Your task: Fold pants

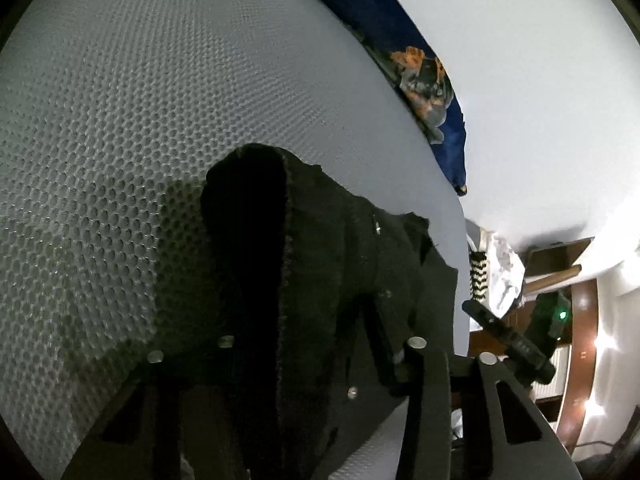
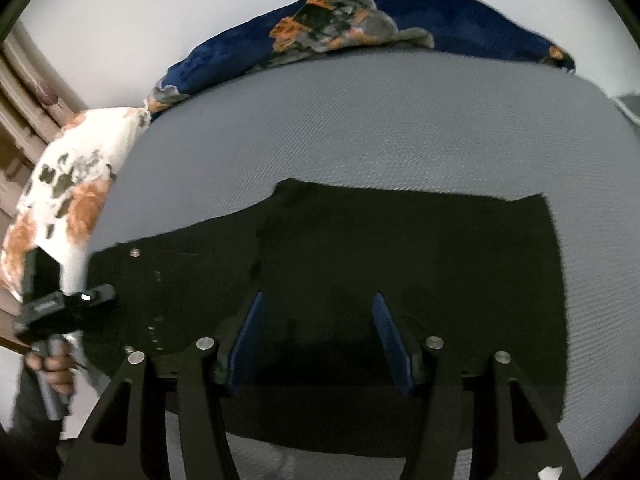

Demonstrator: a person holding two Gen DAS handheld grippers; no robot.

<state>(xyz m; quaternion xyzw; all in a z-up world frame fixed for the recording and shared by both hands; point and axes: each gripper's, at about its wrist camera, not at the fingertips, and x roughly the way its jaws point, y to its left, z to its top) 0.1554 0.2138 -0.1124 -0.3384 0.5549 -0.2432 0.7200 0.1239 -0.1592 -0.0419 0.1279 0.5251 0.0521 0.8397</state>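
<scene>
I had the left gripper (image 1: 280, 360) pinching the dark pants (image 2: 360, 260) by an edge near the mattress's (image 2: 400, 120) near edge, right gripper (image 2: 316, 340) spread above them, fold still to carry across.

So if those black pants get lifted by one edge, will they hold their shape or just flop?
Probably flop. In the left wrist view the black pants already drape in a loose fold between the left gripper's fingers. They look like thickish cloth, so likely some weight. The textured grey mattress may grip them a little when dragged.
</scene>
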